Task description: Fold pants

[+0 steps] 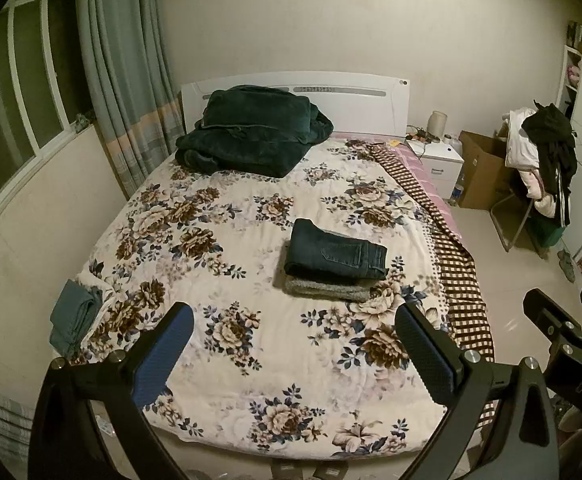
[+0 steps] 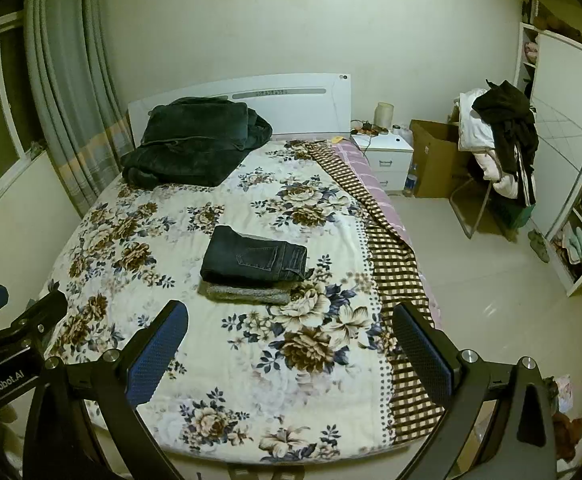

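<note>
Your left gripper (image 1: 295, 344) and right gripper (image 2: 291, 344) both gape wide, holding nothing, above the bed (image 1: 219, 240); folded jeans (image 1: 333, 250) lie on a grey garment (image 1: 323, 287).

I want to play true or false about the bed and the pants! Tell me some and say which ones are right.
1. The folded jeans lie on top of a grey folded garment. True.
2. The left gripper holds the jeans. False: it is open and holds nothing.
3. A dark green blanket sits near the headboard. True.
4. The right gripper is shut. False: it is open.
5. The jeans hang on the chair. False: they lie on the bed.
</note>
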